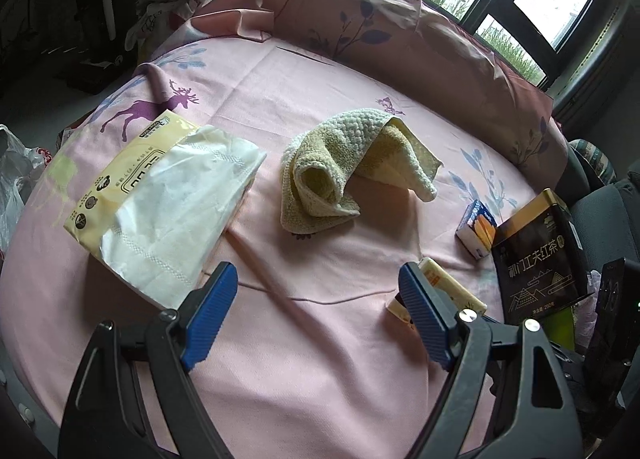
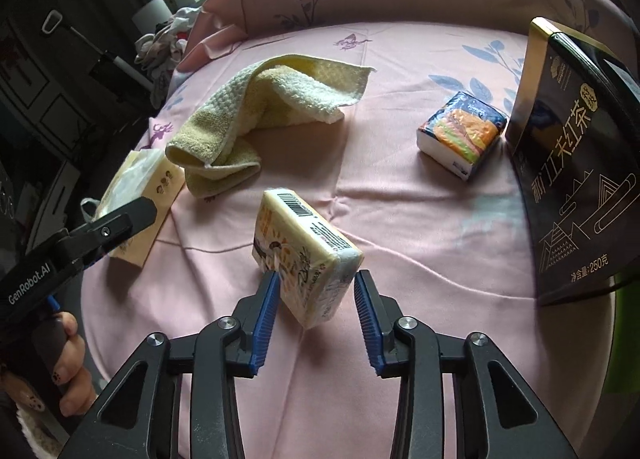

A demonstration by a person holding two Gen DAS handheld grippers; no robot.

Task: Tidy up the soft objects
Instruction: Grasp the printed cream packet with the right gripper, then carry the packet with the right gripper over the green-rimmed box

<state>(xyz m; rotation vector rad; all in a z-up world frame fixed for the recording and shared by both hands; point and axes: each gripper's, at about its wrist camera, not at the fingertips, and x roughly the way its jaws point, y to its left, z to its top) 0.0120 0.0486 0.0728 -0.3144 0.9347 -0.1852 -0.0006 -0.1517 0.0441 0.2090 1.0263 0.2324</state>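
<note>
Pink sheet [image 2: 400,219] covers the bed; work on it from big to small. Your towel [image 2: 256,107] lies crumpled upper left of the right view, the tissue pack [image 1: 160,199] at left in the left view. The yellow packet [image 2: 308,255] sits centre, tilted, between the right gripper [image 2: 316,295] pads: left pad touching, right pad apart, so no grip. Square the jaws flat on its sides before squeezing. Your left gripper [image 1: 316,315] hangs wide, empty, over bare sheet.

Towel [image 1: 352,163] lies between tissue pack [image 1: 160,211] and tin [image 1: 536,259].
</note>
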